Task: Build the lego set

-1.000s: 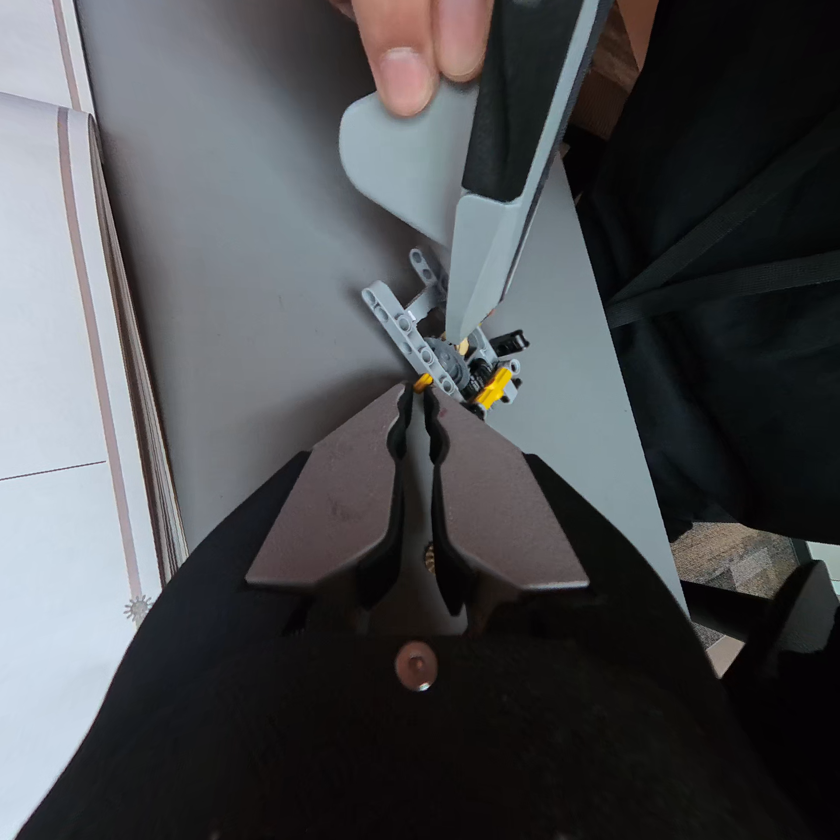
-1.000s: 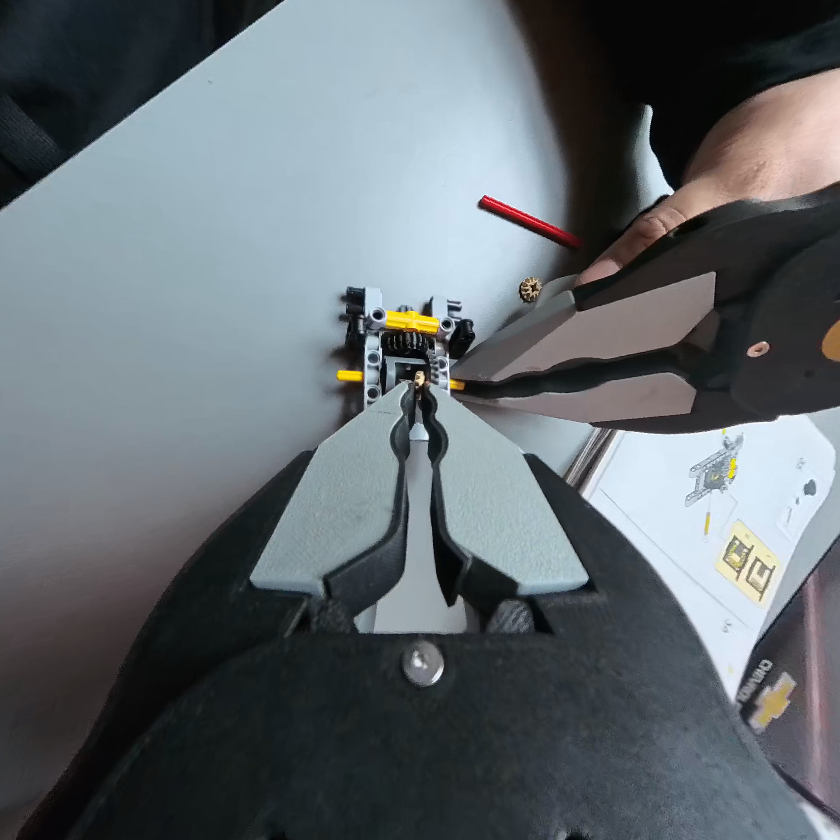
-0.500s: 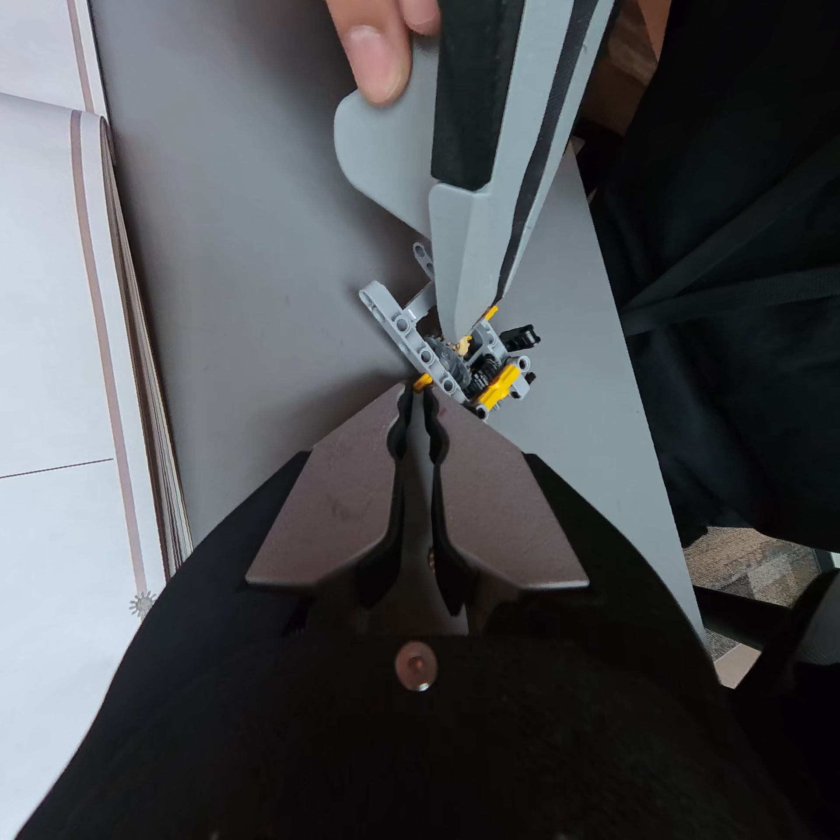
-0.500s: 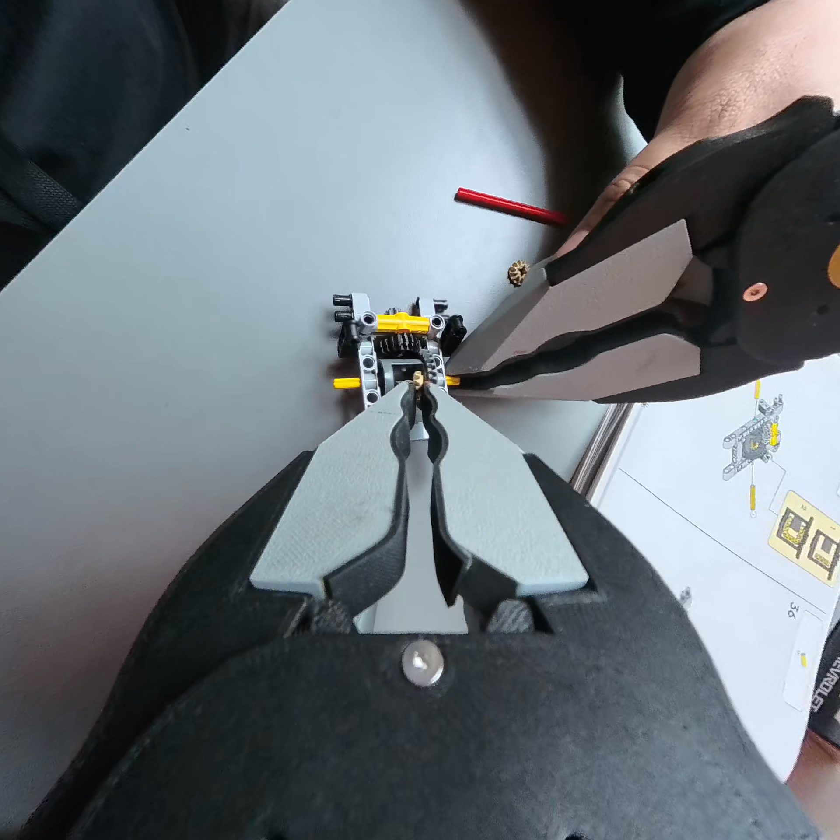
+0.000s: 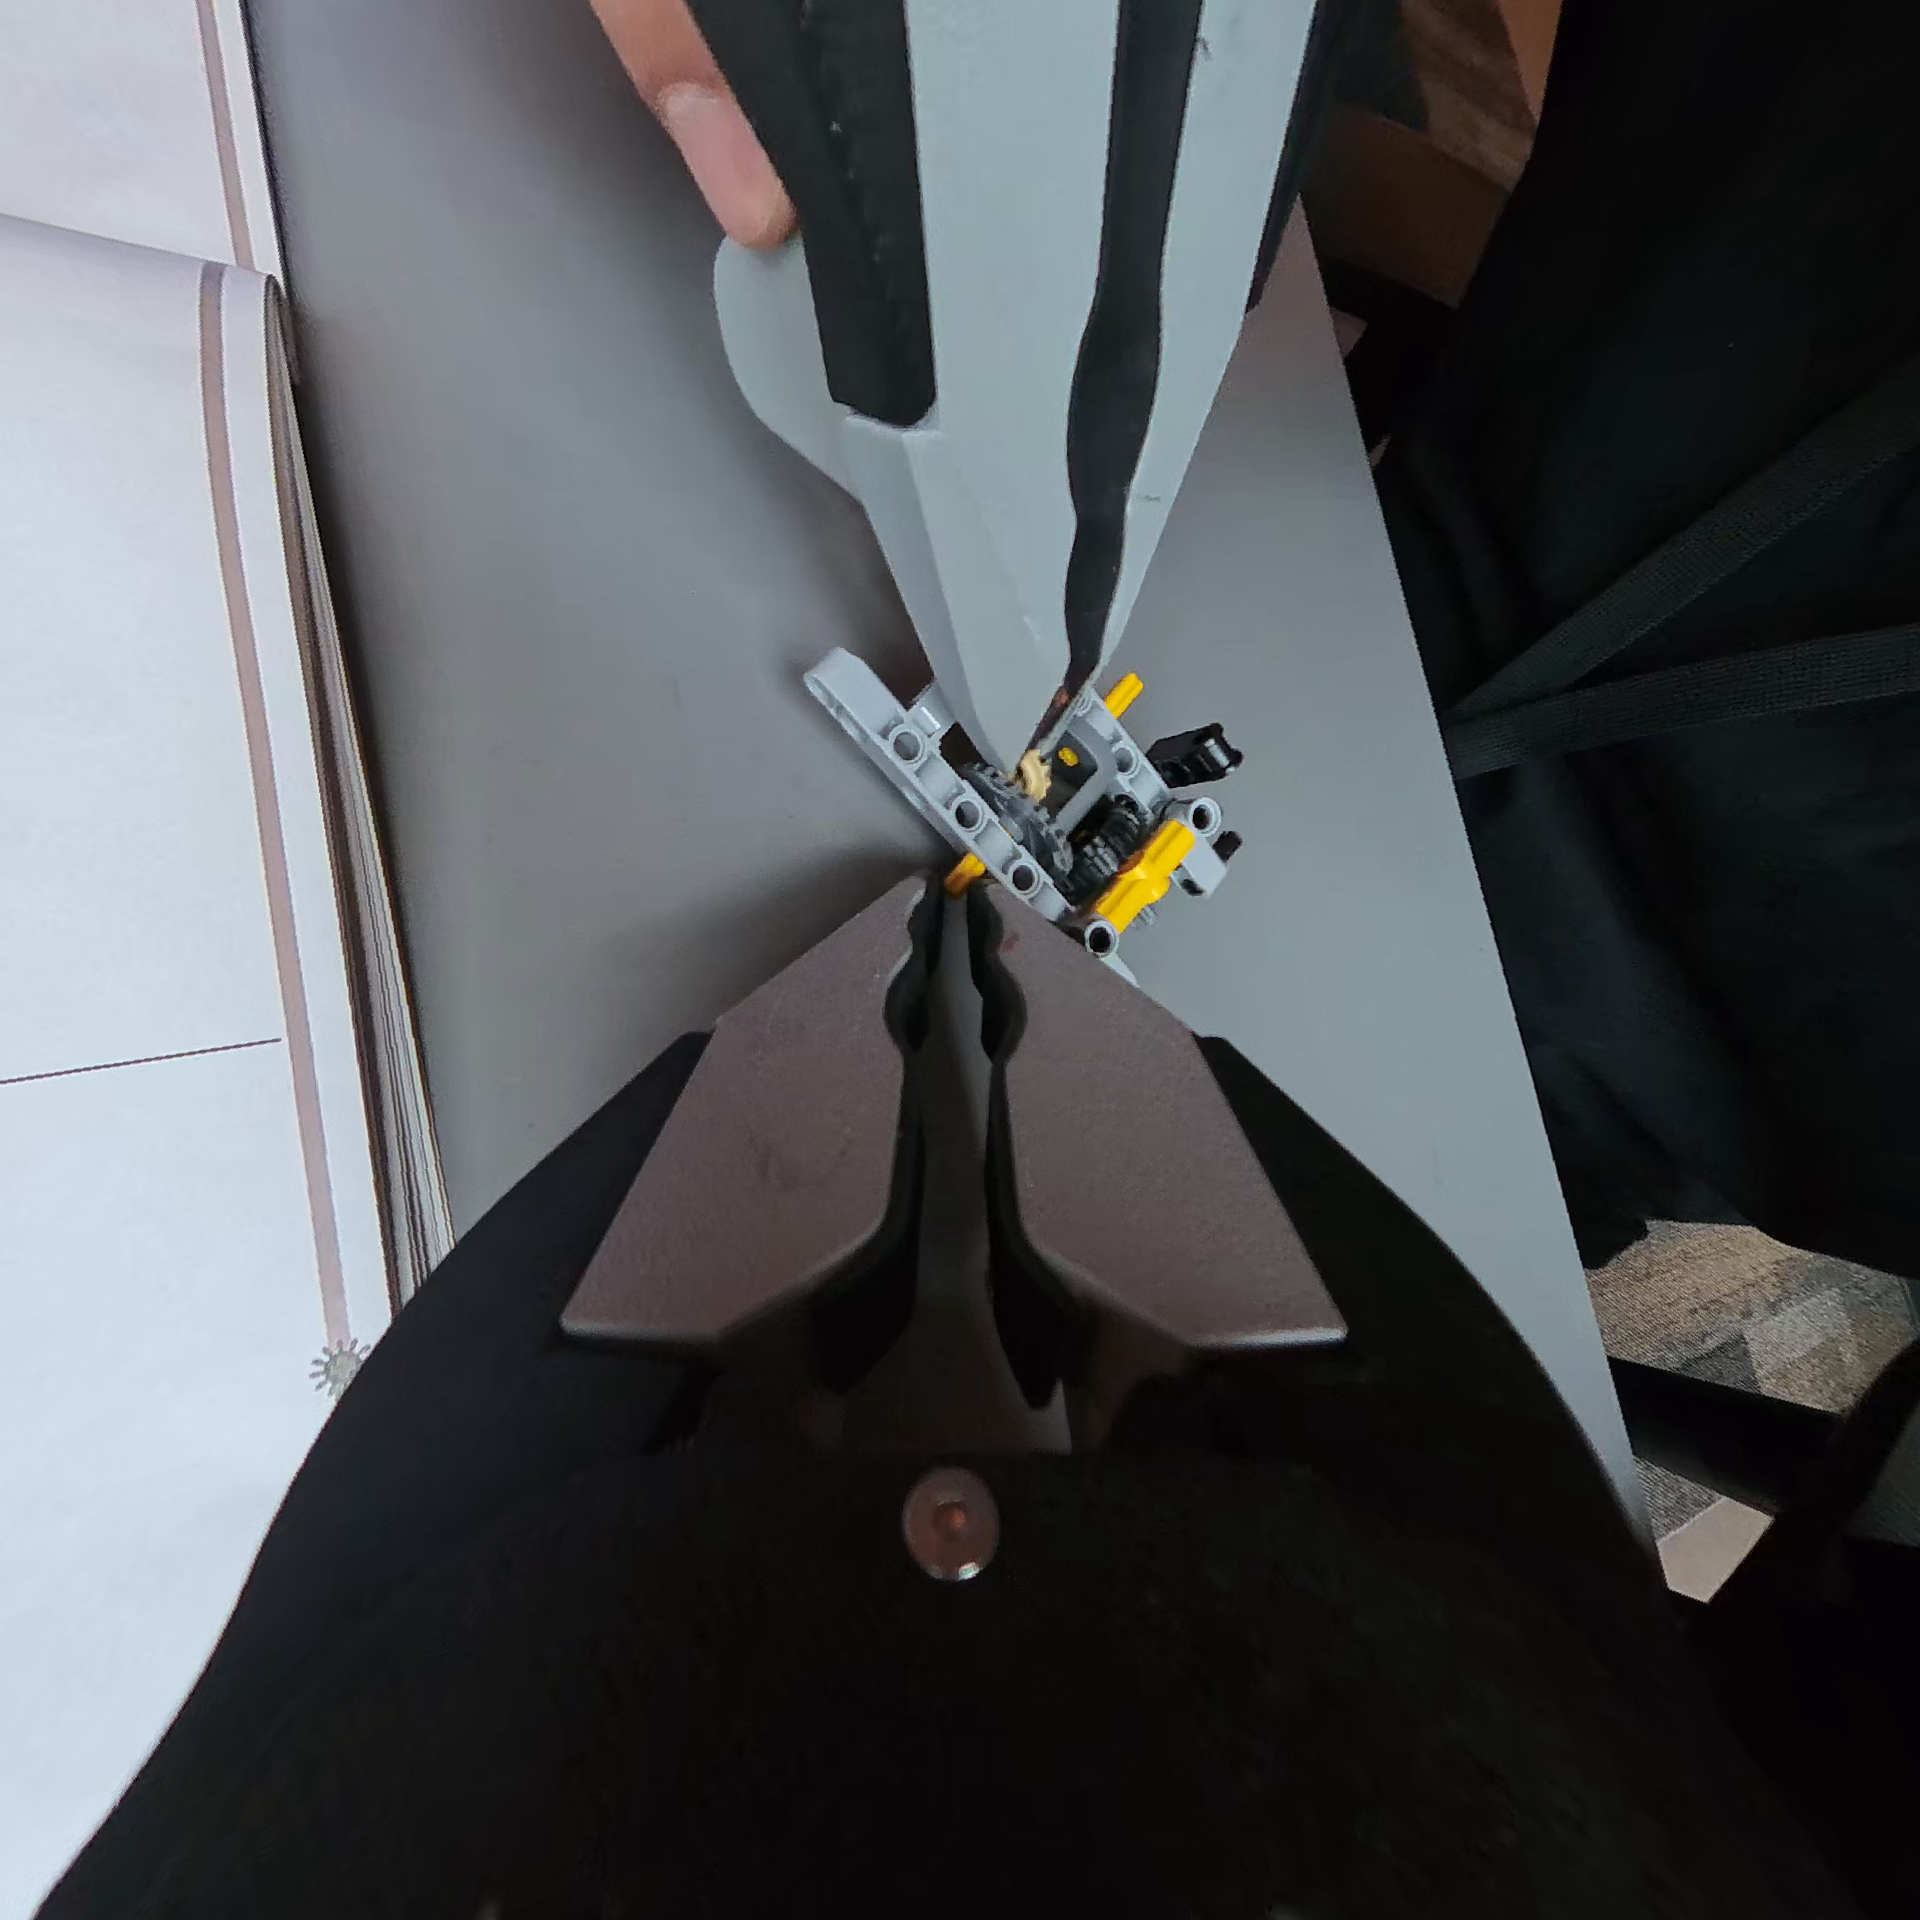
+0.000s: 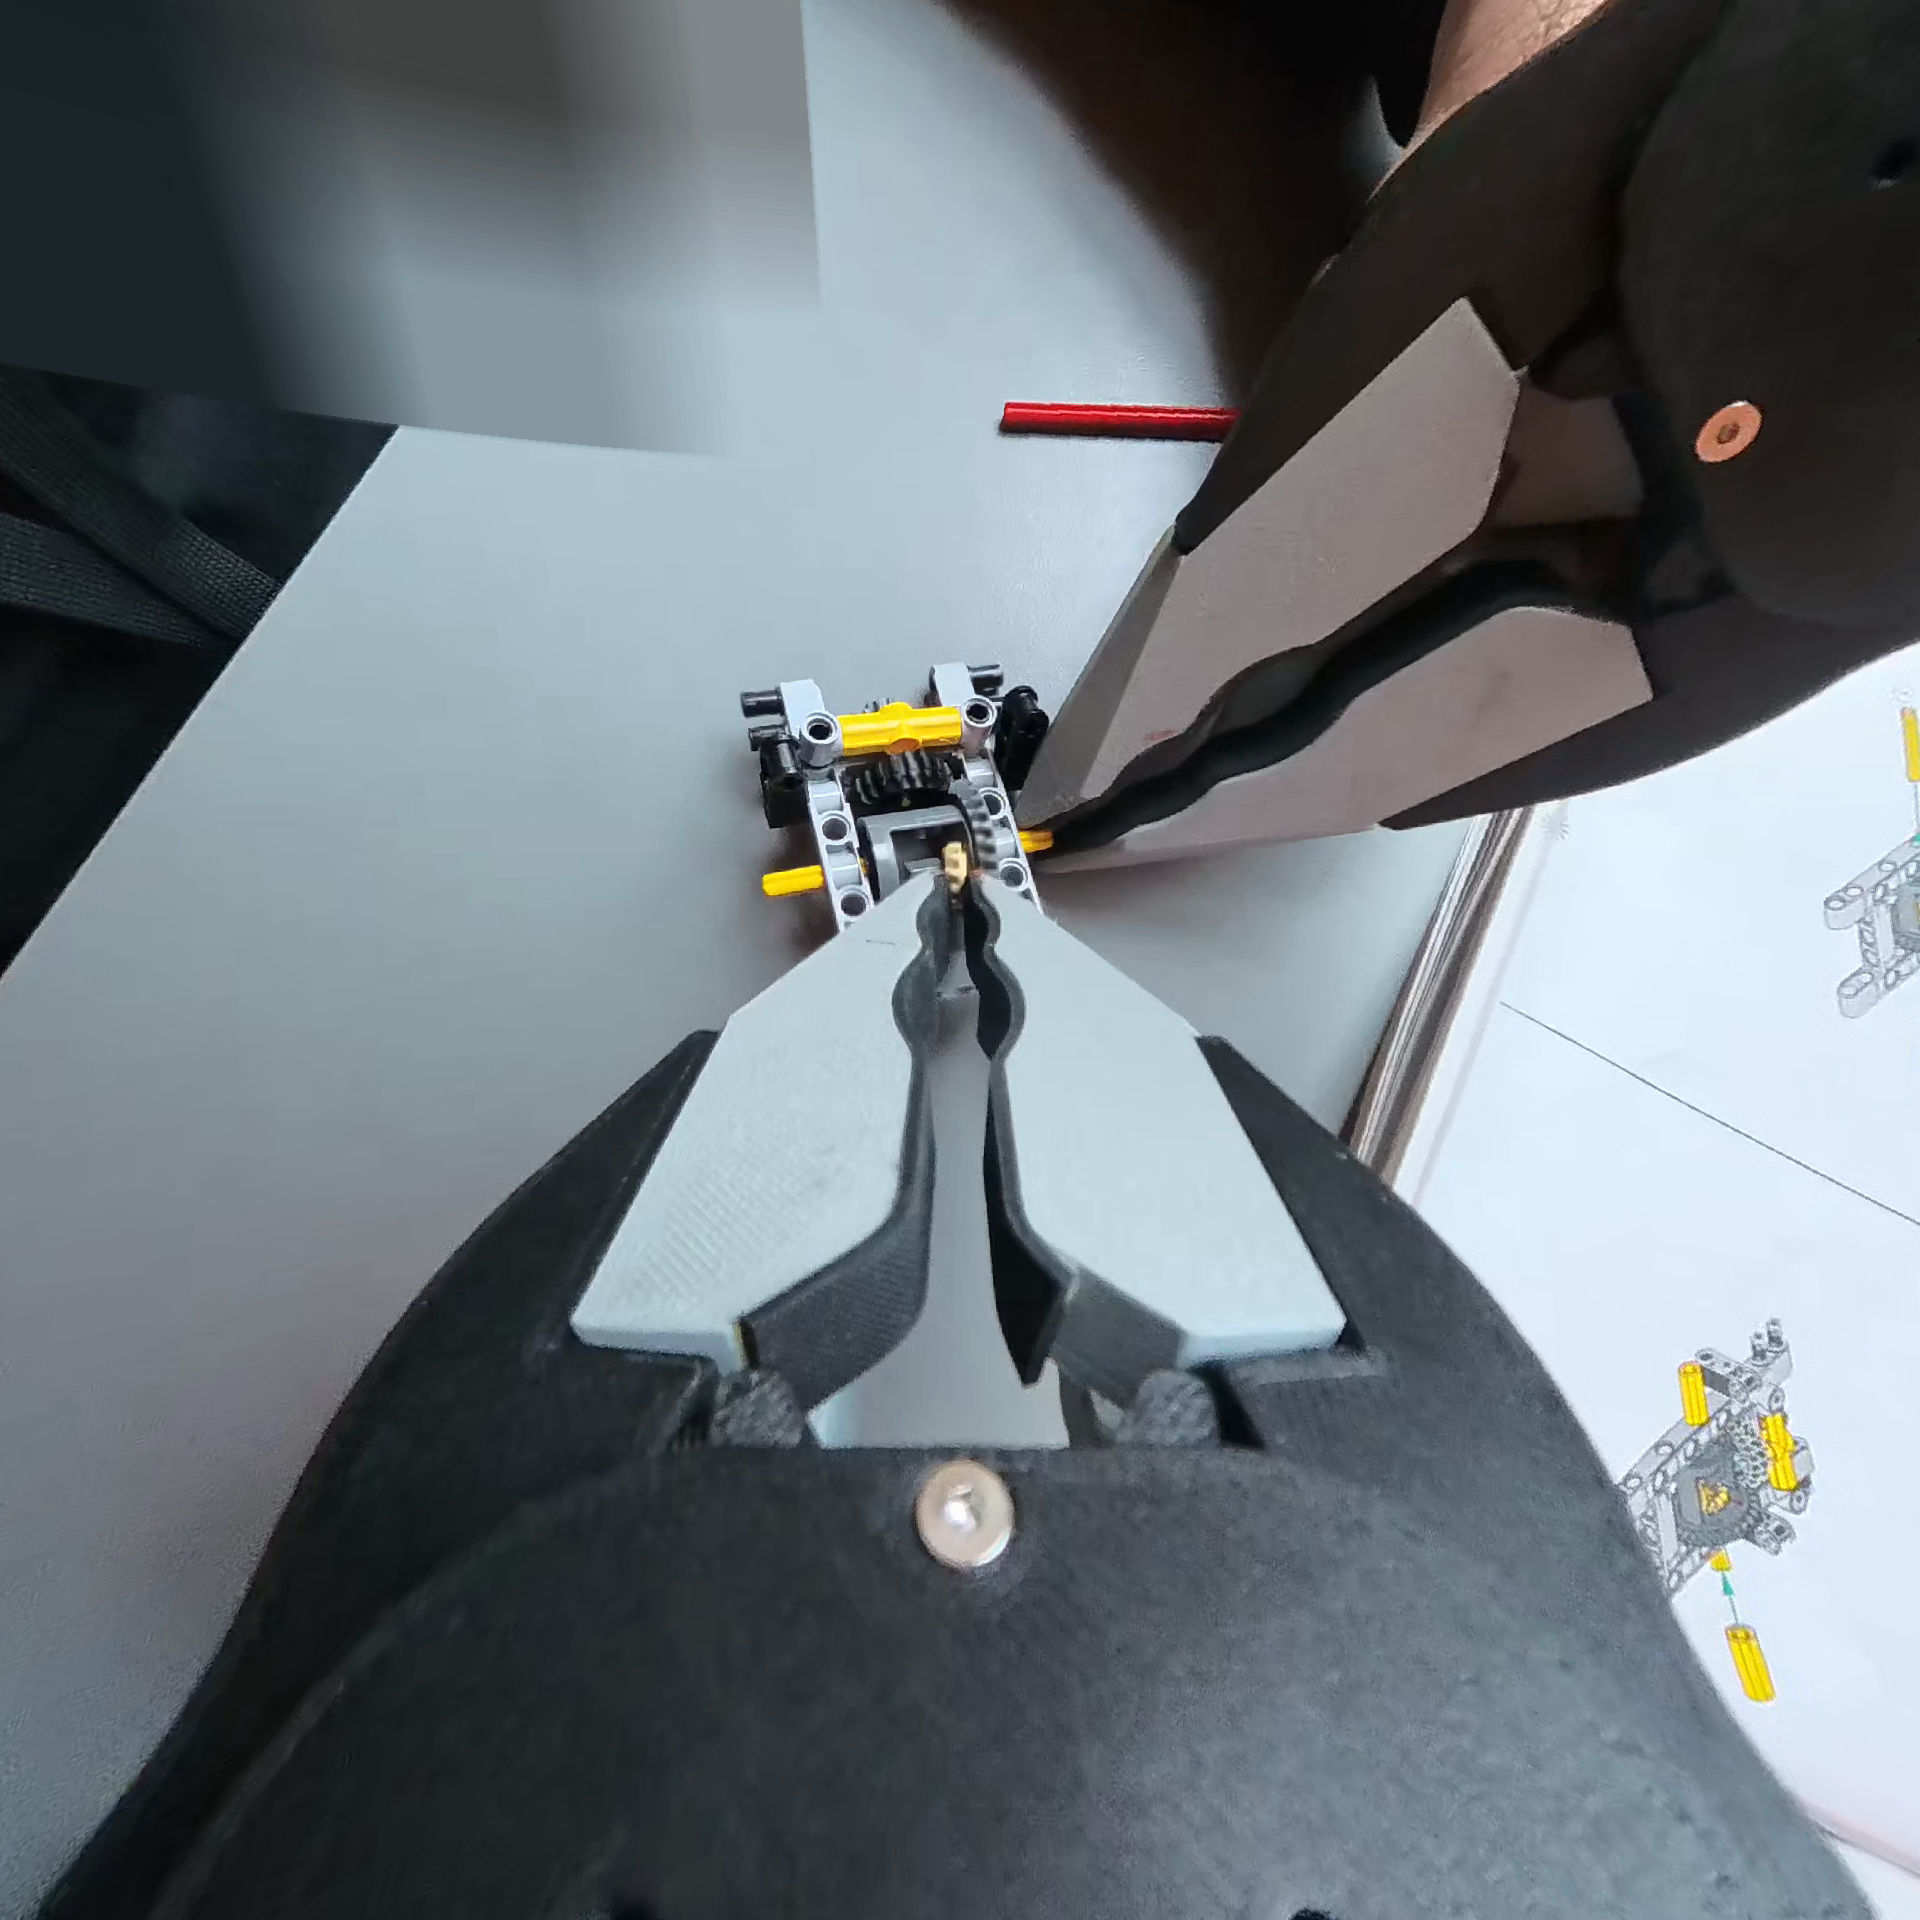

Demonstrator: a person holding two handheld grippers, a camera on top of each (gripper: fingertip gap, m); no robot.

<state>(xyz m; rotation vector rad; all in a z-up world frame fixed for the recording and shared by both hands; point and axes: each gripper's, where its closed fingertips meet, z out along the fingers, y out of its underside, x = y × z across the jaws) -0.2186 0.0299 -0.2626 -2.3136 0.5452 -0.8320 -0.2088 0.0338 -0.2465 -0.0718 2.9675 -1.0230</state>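
Here, in the left wrist view, our left gripper (image 5: 954, 896) has its jaws pressed together on the stub of a yellow axle (image 5: 961, 871) that pokes out of the side of the lego frame (image 5: 1023, 805), which sits on the grey table (image 5: 582, 623) just ahead of the fingertips. From above, the right gripper (image 5: 1044, 743) comes down pinching a small tan gear (image 5: 1031, 769) inside the frame. We judge the frame light and stiff but only pinned together — it will skid or twist if we push sideways, so the axle stub and the side beams are the safest holds. The table edge runs close on the right, beyond it dark fabric; the instruction booklet (image 5: 135, 727) lies to the left, near but apart from the frame.

Now the right wrist view. Our right gripper (image 6: 961, 888) is nearly shut, its tips nipping the tan gear (image 6: 954, 862) in the middle opening of the frame (image 6: 904, 790). The gear is tiny and smooth — likely to pop free if the squeeze is off-centre. The left gripper (image 6: 1055, 836) comes in from the right, holding the axle end (image 6: 1034, 840) at the frame's side. A second yellow stub (image 6: 788, 881) juts out opposite. A red rod (image 6: 1117, 418) lies well behind, and open table stretches to the left, giving us room there; the booklet (image 6: 1662, 1039) crowds the right.
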